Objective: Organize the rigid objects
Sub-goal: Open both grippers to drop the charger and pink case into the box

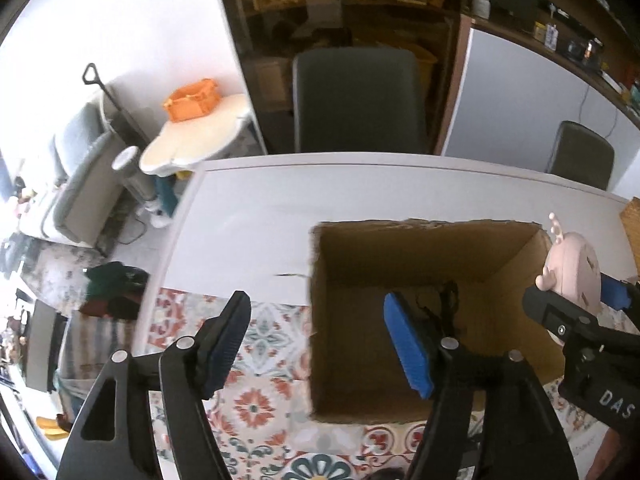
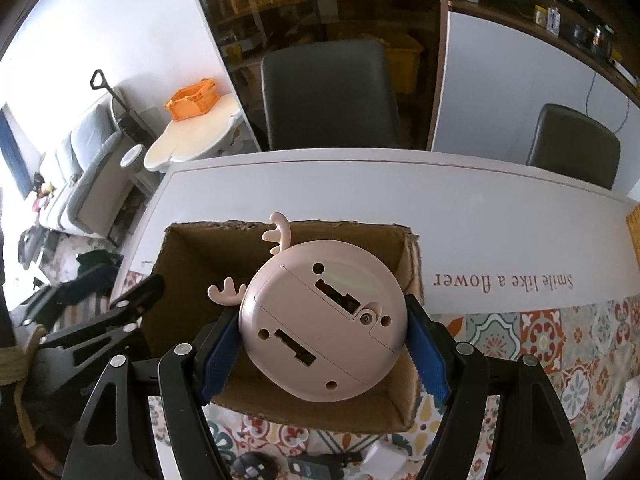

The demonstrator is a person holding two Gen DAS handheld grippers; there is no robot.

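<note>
A round pink toy clock with antlers (image 2: 320, 320) is held back-side up between the blue pads of my right gripper (image 2: 324, 344), above the open cardboard box (image 2: 192, 264). The same clock (image 1: 572, 276) and right gripper (image 1: 576, 300) show at the right edge of the left wrist view, over the box's right wall. My left gripper (image 1: 320, 344) is open and empty, its right finger (image 1: 408, 344) over the box (image 1: 400, 252) and its left finger outside it. A dark object (image 1: 436, 304) lies on the box floor.
The box stands on a white table (image 1: 256, 208) partly covered by a patterned mat (image 1: 256, 360). Dark small objects (image 2: 304, 466) lie on the mat near the front edge. A grey chair (image 2: 328, 96) stands behind the table. A woven item (image 1: 632, 220) sits at the far right.
</note>
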